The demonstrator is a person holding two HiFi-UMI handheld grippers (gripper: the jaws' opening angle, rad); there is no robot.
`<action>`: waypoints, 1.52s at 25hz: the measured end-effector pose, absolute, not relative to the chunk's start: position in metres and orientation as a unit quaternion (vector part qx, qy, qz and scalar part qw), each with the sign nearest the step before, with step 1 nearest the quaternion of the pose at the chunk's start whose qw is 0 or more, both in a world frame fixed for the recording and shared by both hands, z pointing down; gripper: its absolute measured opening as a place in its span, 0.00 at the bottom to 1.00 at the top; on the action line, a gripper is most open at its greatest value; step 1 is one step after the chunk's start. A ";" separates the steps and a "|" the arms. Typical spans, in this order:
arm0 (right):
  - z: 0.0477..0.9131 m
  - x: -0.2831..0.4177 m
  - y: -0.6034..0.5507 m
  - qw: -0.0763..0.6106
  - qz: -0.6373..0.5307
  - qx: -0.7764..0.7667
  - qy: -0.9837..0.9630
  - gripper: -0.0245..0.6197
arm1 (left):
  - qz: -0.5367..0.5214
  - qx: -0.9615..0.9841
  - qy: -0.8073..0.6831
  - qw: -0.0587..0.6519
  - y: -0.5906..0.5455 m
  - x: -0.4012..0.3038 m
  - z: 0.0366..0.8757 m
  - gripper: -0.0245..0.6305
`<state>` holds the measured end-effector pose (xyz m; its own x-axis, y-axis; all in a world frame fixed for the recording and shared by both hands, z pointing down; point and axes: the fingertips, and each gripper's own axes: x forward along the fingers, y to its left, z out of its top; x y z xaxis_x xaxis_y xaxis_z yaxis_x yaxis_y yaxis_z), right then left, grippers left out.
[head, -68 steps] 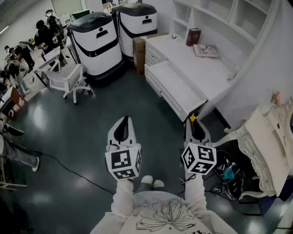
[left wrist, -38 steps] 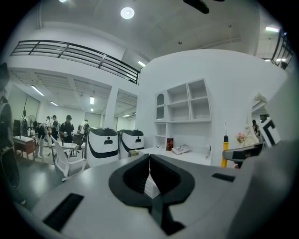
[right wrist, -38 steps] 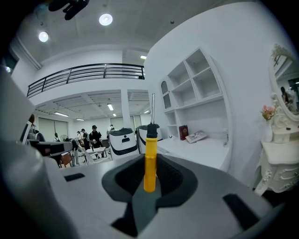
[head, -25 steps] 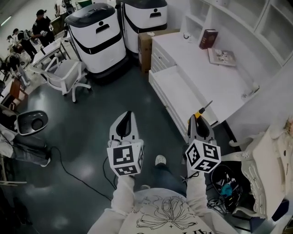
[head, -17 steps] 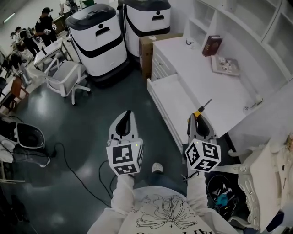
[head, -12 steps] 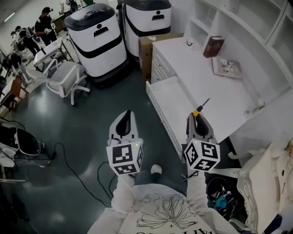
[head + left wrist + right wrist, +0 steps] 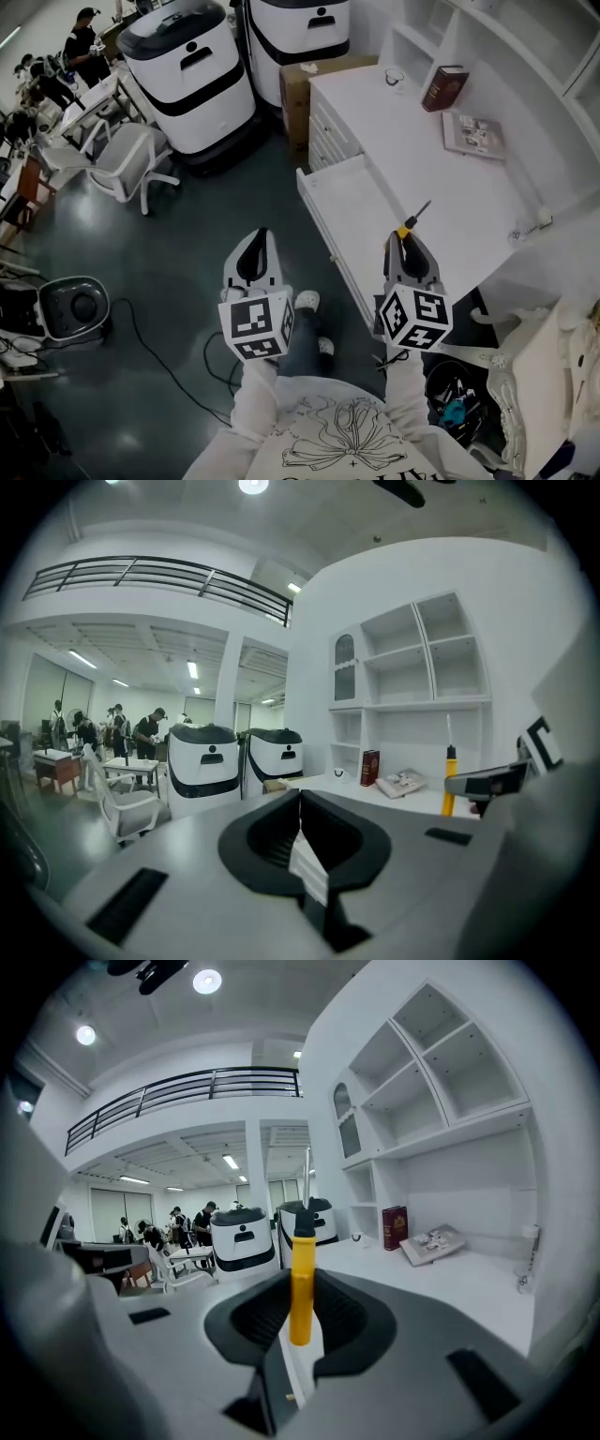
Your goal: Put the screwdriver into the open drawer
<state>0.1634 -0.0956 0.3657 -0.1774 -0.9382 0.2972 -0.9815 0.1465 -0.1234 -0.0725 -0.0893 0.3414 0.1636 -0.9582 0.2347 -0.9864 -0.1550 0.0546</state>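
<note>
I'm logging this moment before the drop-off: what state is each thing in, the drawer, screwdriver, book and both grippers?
Drawer: pulled open, nothing visible inside.
Screwdriver: clamped by its yellow handle, shaft pointing ahead, not yet in the drawer.
Right gripper: shut on the screwdriver.
Left gripper: shut, empty.
Red book: standing upright on the desk top.

We see the screwdriver (image 7: 300, 1279) with a yellow handle and black collar. Our left gripper (image 7: 255, 236) and right gripper (image 7: 402, 238) are white, with black jaw hollows and black-and-white square markers. The drawer (image 7: 361, 211) and desk (image 7: 422, 141) are white, the book (image 7: 442, 87) dark red.
</note>
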 end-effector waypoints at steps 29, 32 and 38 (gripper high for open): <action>0.486 0.171 -0.287 0.186 0.232 0.666 -0.684 0.15 | 0.146 0.810 -0.545 0.160 -0.328 -0.049 0.433 0.05; 0.503 0.170 -0.295 0.202 0.243 0.661 -0.681 0.15 | 0.155 0.810 -0.539 0.171 -0.334 -0.046 0.447 0.05; 0.549 0.168 -0.296 0.234 0.278 0.642 -0.675 0.15 | 0.177 0.805 -0.533 0.194 -0.335 -0.045 0.481 0.05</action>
